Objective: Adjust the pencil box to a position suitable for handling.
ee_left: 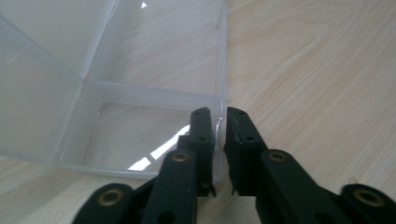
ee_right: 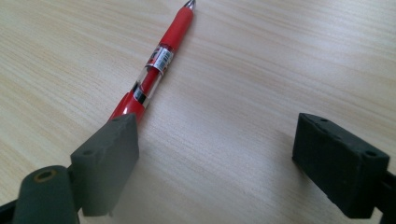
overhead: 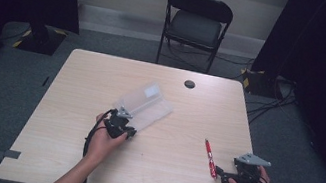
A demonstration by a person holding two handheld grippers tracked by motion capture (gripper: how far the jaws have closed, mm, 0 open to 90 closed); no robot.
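Pen [ee_right: 156,70] lies lengthwise just beyond the wide-open right gripper [ee_right: 224,154], at its left jaw, while the left gripper [ee_left: 220,128] pinches the clear box's [ee_left: 154,100] wall.

- High view: from above the person's side, looking forward and down over the whole bench [overhead: 63,155].
- Left gripper view: close along its tongs [ee_left: 220,122] at the clear box [ee_left: 140,93], also in the high view.
- Right gripper view: close over the red pen [ee_right: 156,65], likewise shared.
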